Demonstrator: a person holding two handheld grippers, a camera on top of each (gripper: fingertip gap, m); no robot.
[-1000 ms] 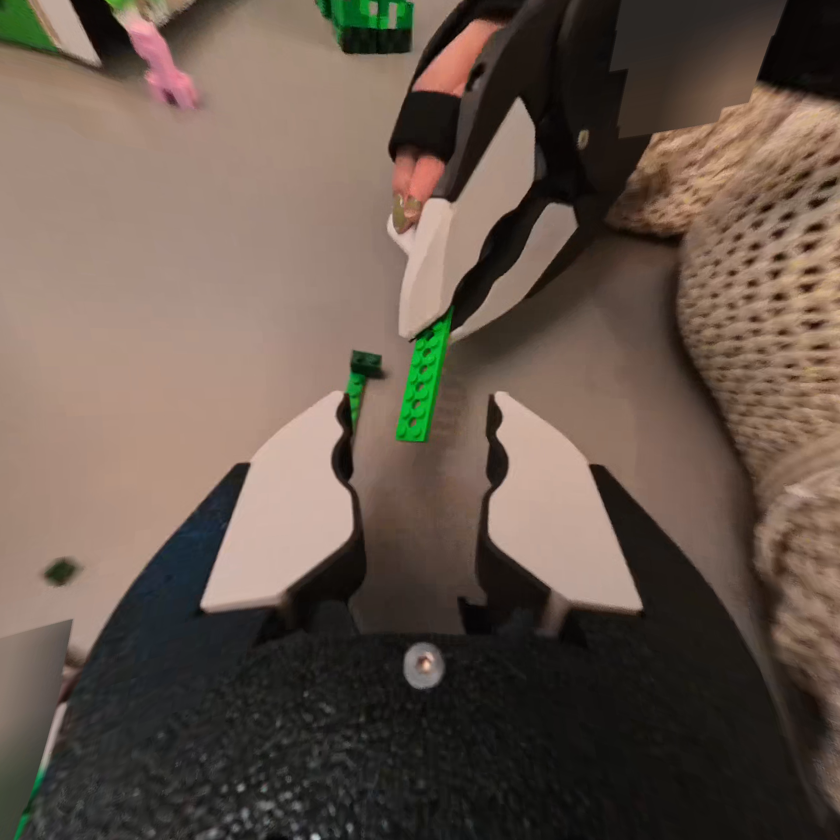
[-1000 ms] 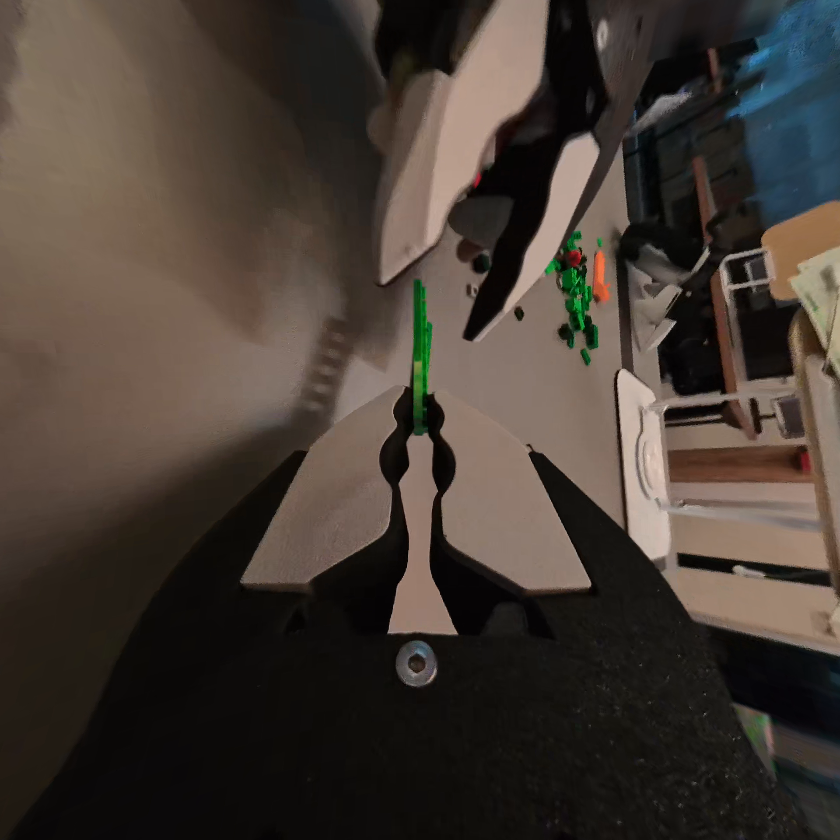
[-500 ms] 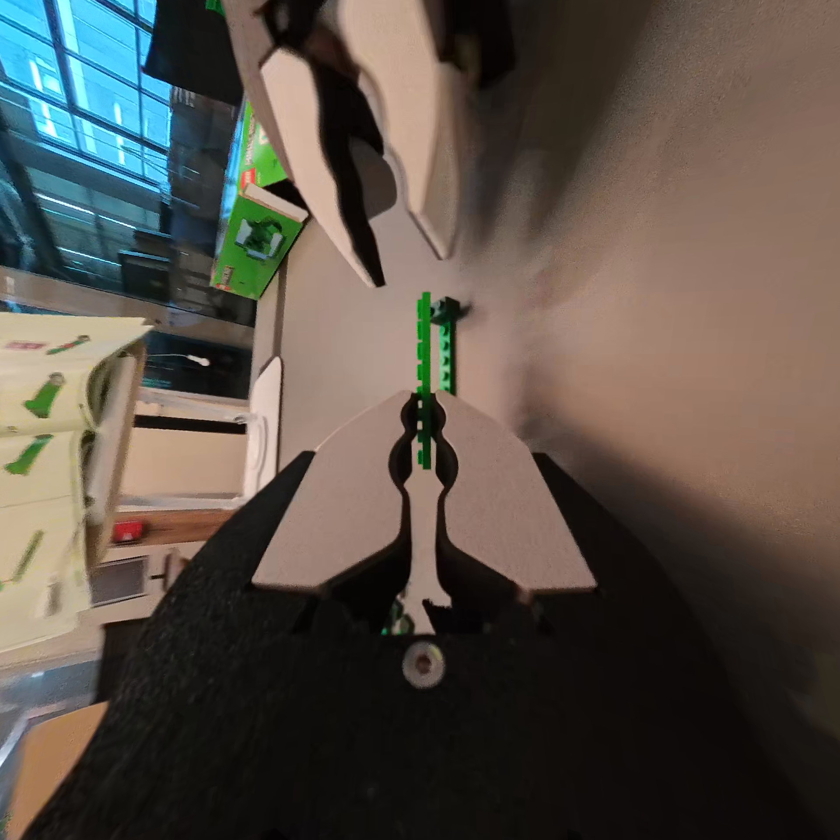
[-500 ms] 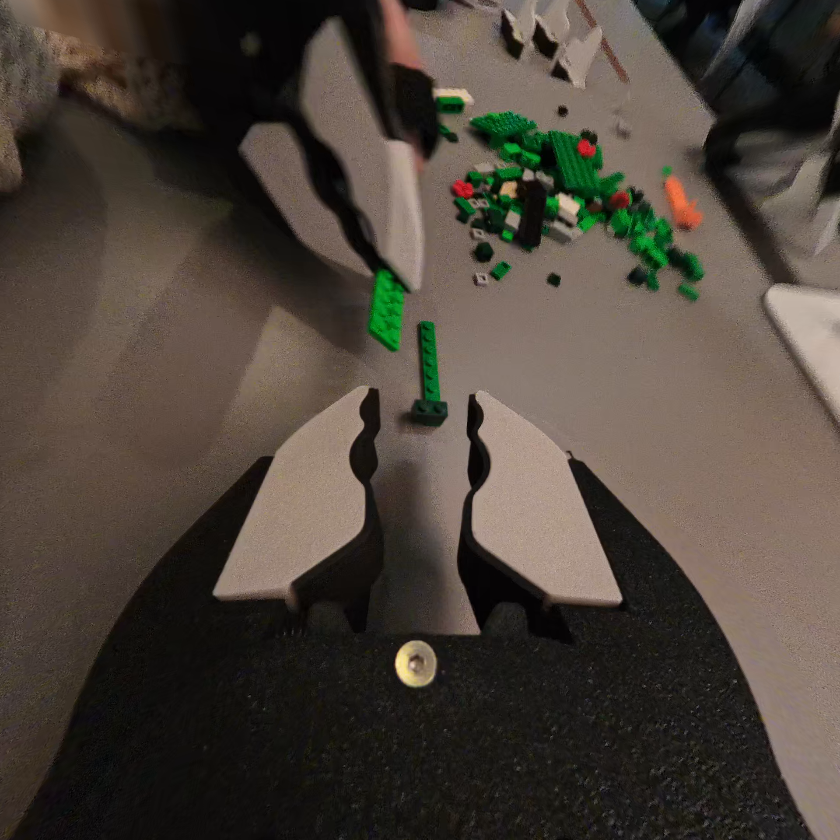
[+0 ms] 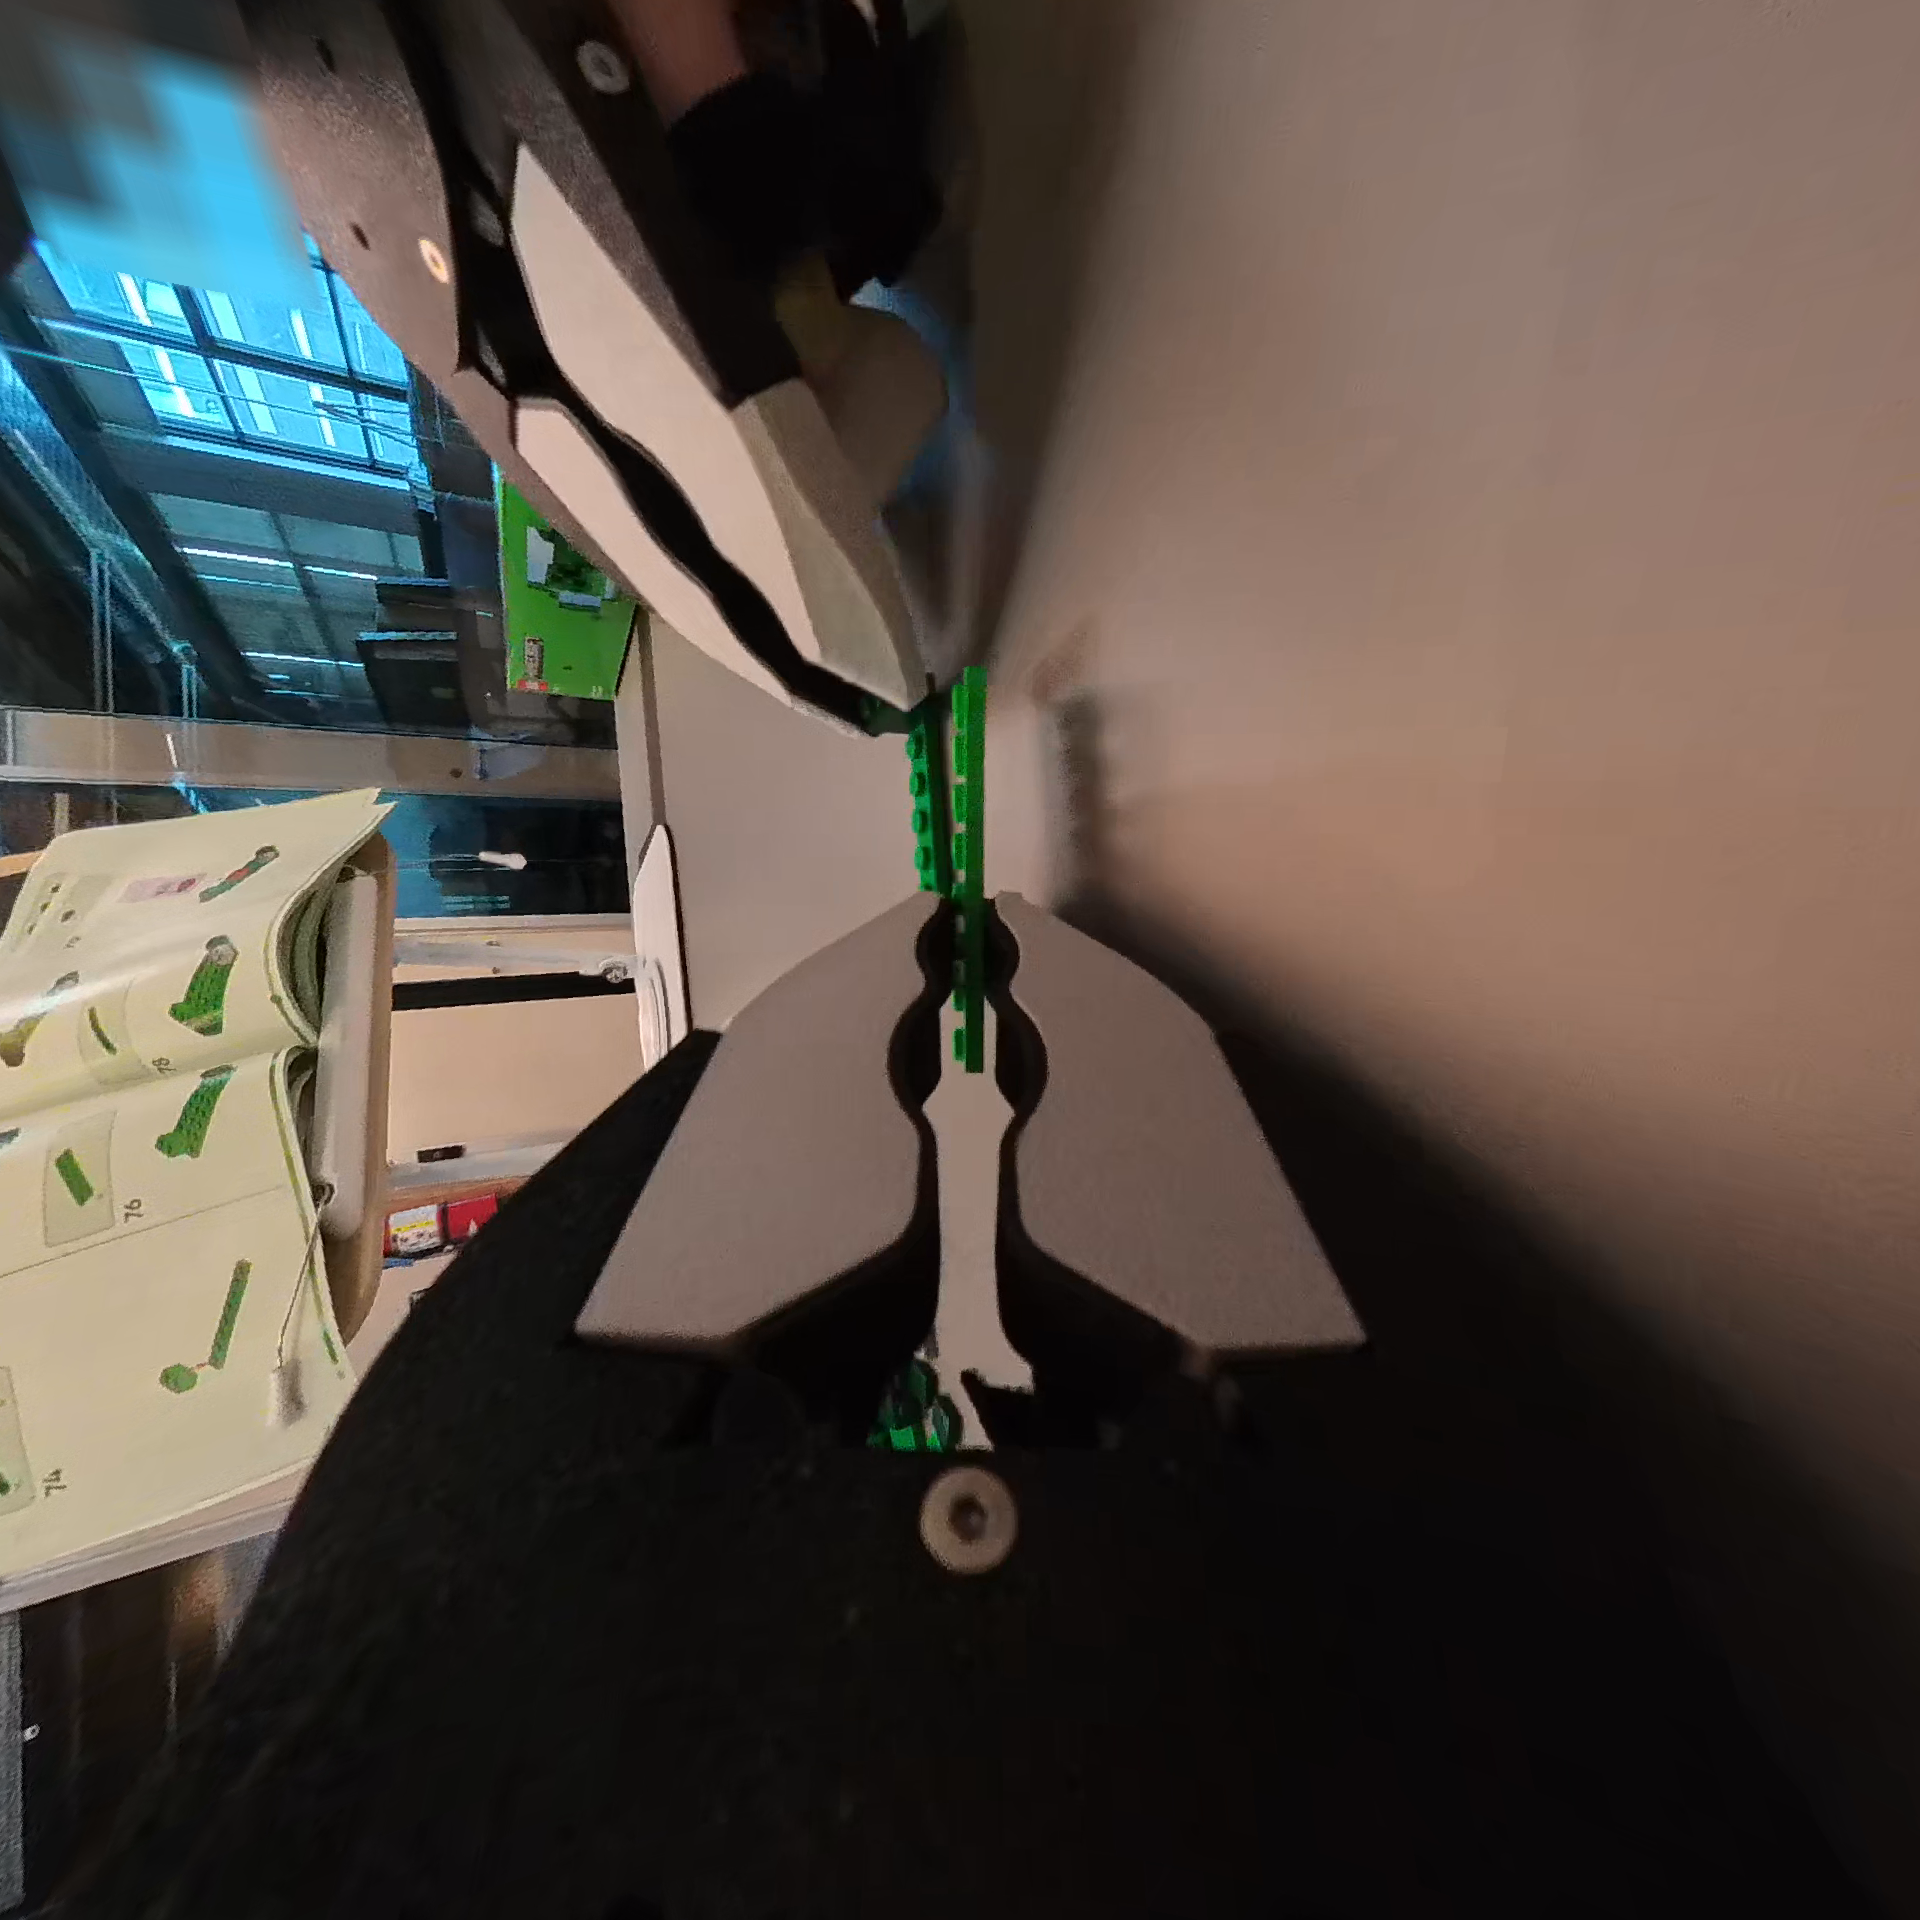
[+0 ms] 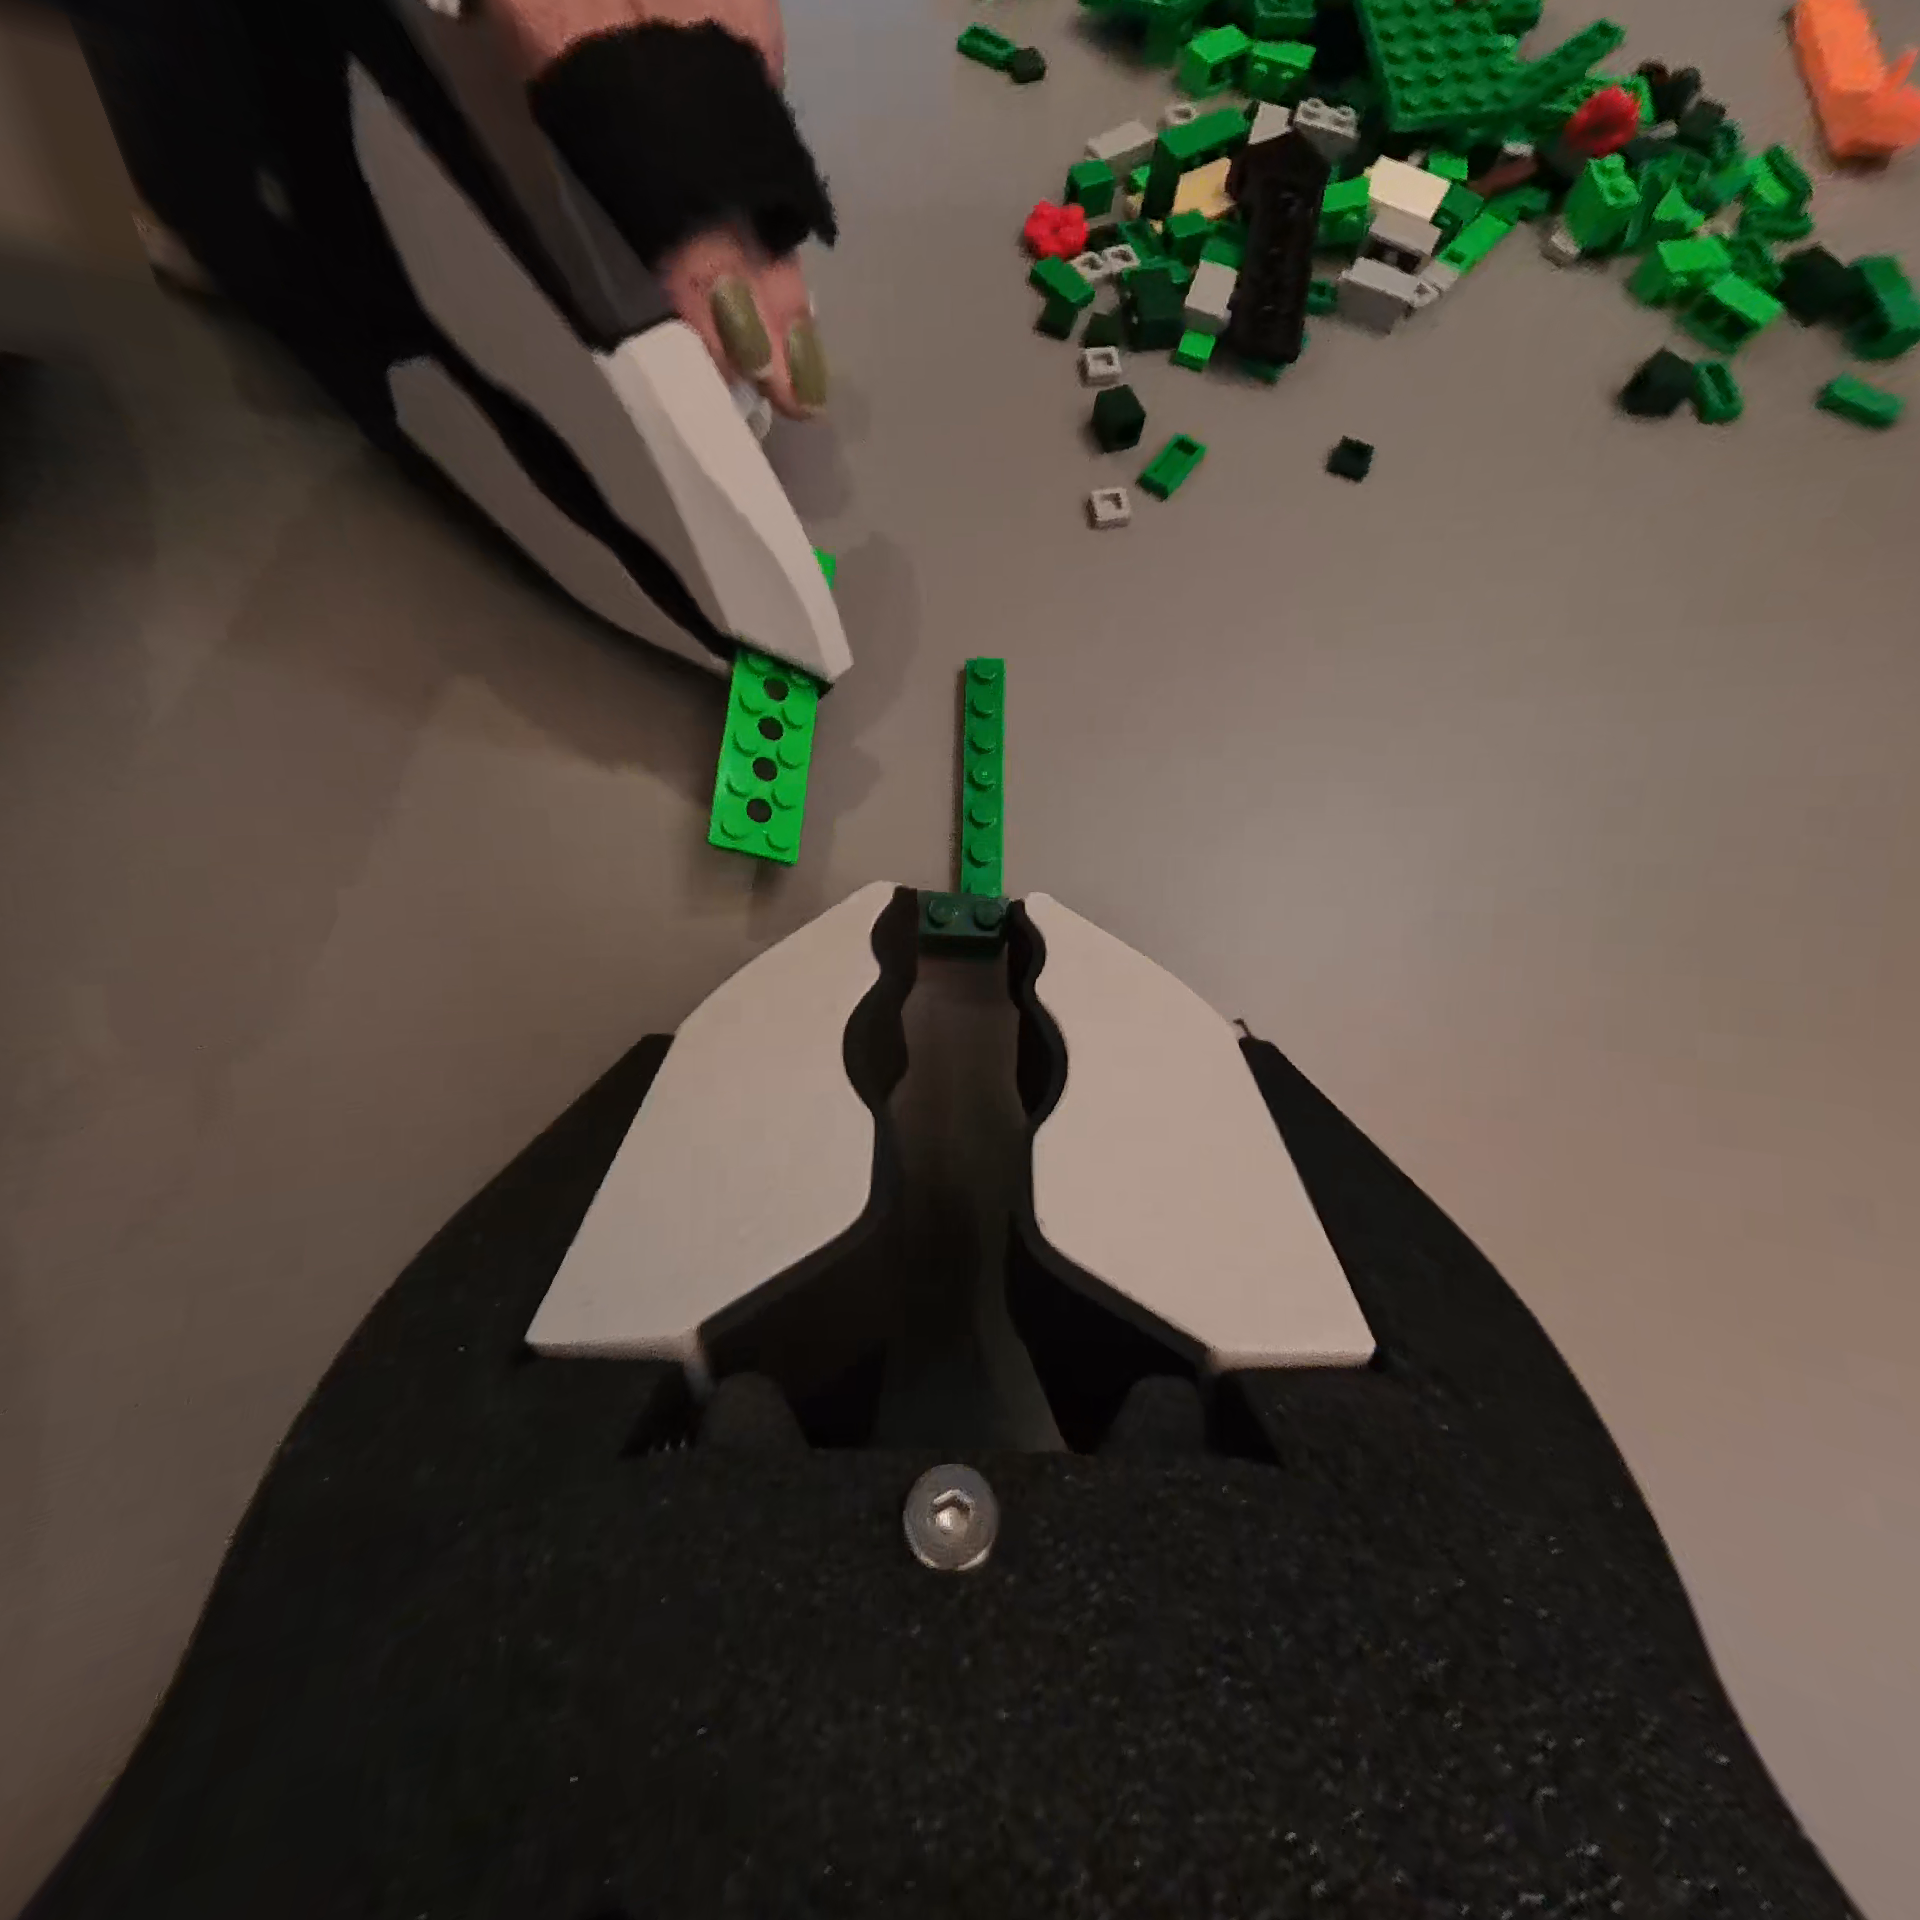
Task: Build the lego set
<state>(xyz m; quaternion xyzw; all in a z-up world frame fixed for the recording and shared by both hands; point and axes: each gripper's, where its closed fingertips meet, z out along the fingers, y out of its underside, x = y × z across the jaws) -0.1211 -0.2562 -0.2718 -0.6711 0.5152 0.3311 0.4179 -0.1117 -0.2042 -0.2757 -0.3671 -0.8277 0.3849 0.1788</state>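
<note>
Left claw [image 5: 968, 914] clamped on the wide green plate [image 5: 970, 831], held edge-on in the left wrist view; in the right wrist view the same plate [image 6: 764, 764] sticks out of the left claw [image 6: 774, 665] with its free end low, at or just above the grey counter [image 6: 1455, 831]; contact unclear. Right claw [image 6: 964, 909] pinched on the dark green small brick [image 6: 963, 925] at the near end of the narrow green strip [image 6: 983, 774], which lies flat on the counter, pointing away. Strip and wide plate side by side, just beside each other, not touching. Loose brick pile [image 6: 1403, 208] at the far right of the counter, mostly green with grey, black and red bits; orange piece [image 6: 1849, 94] at its edge. Open instruction booklet [image 5: 156, 1143] off to the left in the left wrist view, green box [image 5: 561, 613] farther back. Person's fingers [image 6: 769, 332] on the left claw's handle.
</note>
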